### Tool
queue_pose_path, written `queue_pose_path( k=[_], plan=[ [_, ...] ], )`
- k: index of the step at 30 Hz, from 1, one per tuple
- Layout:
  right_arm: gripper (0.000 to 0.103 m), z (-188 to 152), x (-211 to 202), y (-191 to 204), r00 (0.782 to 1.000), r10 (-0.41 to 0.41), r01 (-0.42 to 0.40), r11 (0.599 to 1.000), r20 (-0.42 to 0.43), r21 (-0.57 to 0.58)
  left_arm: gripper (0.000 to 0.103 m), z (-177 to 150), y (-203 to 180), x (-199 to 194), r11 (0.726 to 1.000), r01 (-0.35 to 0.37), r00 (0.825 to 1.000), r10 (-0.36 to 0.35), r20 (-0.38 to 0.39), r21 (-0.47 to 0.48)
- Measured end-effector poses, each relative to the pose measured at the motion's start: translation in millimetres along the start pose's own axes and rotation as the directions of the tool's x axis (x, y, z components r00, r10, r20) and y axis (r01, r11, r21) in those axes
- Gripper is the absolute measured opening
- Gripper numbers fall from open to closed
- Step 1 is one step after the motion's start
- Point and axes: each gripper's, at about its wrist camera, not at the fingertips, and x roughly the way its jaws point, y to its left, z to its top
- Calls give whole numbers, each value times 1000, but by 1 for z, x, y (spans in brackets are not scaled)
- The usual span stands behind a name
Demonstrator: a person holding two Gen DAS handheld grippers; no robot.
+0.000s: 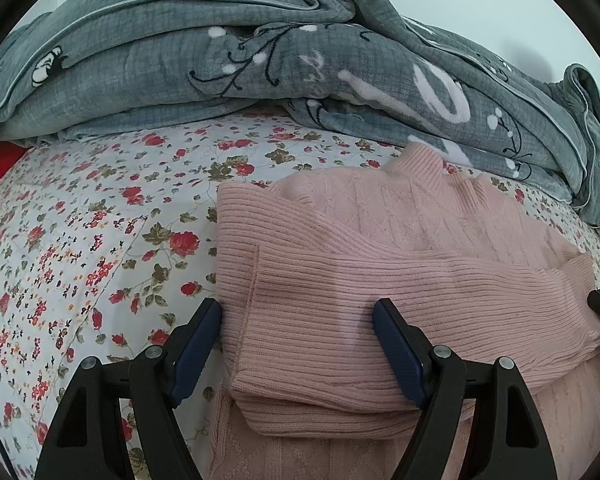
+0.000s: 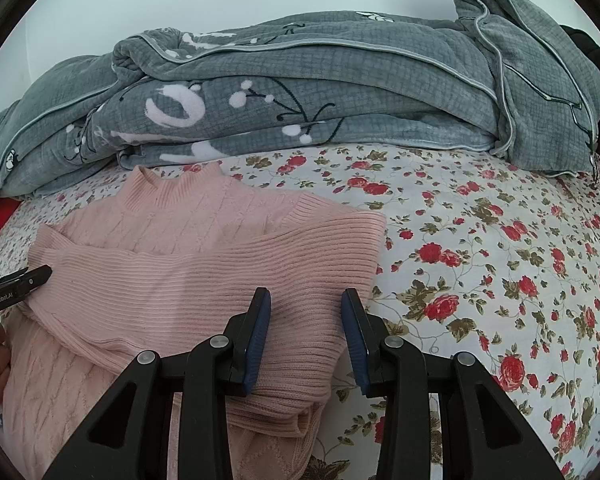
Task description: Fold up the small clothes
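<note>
With both sleeves crossed over the pink sweater, my left hand-held gripper gaped wide and my right hand-held gripper narrower, both empty, so lifting its hem toward the collar seemed next.

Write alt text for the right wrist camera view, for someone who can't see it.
A pink knit sweater lies on a floral bedsheet with both sleeves folded across its front. The right gripper hangs open over the sleeve, and the left gripper pokes in at the left edge. A rumpled grey blanket is heaped behind.
</note>
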Motion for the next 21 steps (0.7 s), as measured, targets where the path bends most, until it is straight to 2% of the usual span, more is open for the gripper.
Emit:
queue_pose_path(
  k=[21],
  plan=[
    [37,-2,-7,2,1000,14,-13,1000,16,-5,78,-1,2,0,1000,15,1000,-15,-1,-10]
  ],
)
